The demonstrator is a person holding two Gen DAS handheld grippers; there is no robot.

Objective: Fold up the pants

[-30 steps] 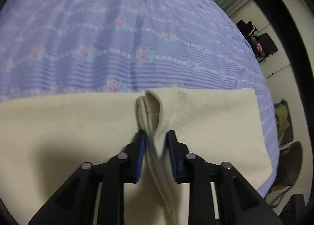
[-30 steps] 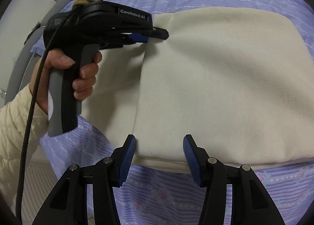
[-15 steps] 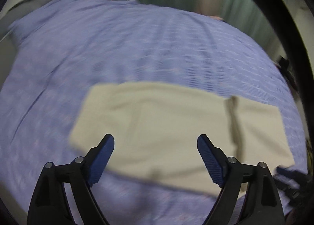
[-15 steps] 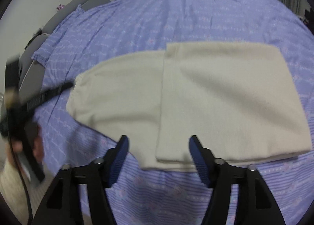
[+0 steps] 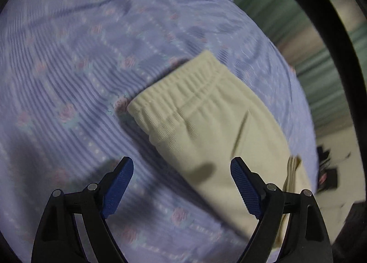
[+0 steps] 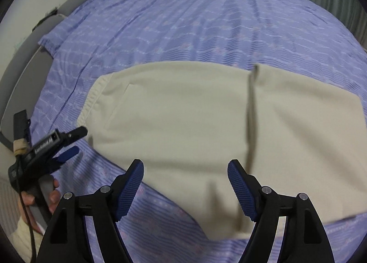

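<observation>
With the cream pants [image 6: 183, 121] lying part-folded on the bed [image 6: 183, 29], you hold your left tool [image 5: 181, 185] open and your opening right tool [image 6: 185, 185] empty; next, likely grasp the waistband [image 5: 174, 93].

Cream pants [image 6: 183, 111] lie flat, partly folded, elastic waistband [image 5: 174, 93] exposed.

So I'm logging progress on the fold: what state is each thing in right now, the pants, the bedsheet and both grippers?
Pants: partly folded, one end doubled over, lying flat on the sheet, waistband end exposed, nothing gripping them.
Bedsheet: spread over the bed, lightly wrinkled.
Left gripper: open, empty, near the waistband.
Right gripper: jaws opening, nothing between the pads, above the pants' near edge.
</observation>
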